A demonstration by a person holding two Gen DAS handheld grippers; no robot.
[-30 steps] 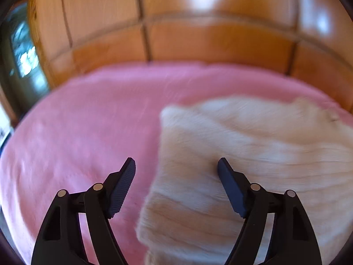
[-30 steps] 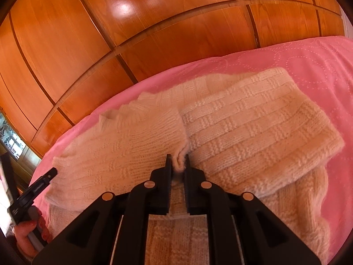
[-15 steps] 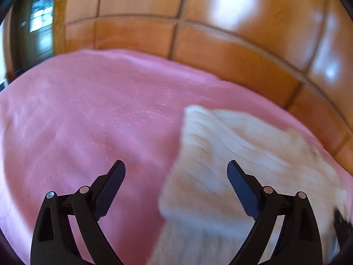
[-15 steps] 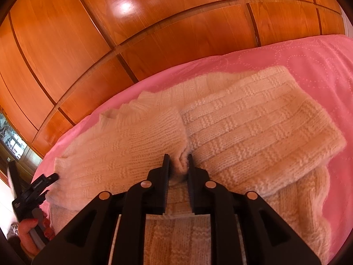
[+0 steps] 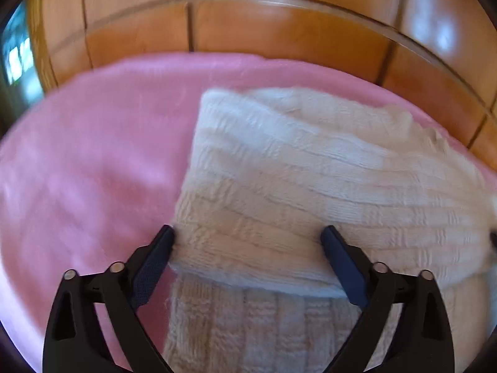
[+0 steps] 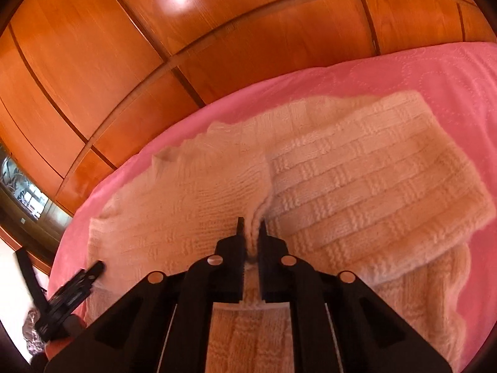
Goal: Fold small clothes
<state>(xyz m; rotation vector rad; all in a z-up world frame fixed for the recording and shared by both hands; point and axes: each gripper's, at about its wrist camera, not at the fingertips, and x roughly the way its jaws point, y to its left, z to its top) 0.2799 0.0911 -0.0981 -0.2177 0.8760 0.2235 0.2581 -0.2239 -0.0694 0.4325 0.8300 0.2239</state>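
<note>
Nearest us, the right gripper is clamped tight on a pinch of cream knit where the two folded-in sleeves meet at the middle of the sweater, and that looks deliberate: it pins the centre so the flaps cannot slide while the other hand works. Over on the left side, the left gripper has just been spreading its jaws and now stands wide apart, straddling the left flap's folded edge; one finger brushes the outer edge of the knit and the other sits on top, but nothing is squeezed. My read is that it is lining up for a fresh grab on that edge, perhaps to carry the next fold. The sweater itself lies flat on the pink bedspread, sleeves already crossed inward over the body, hem toward us. In the right wrist view the left tool shows at the sweater's far left corner, a hand below it. Beyond the bed, glossy wooden panels close the scene.
</note>
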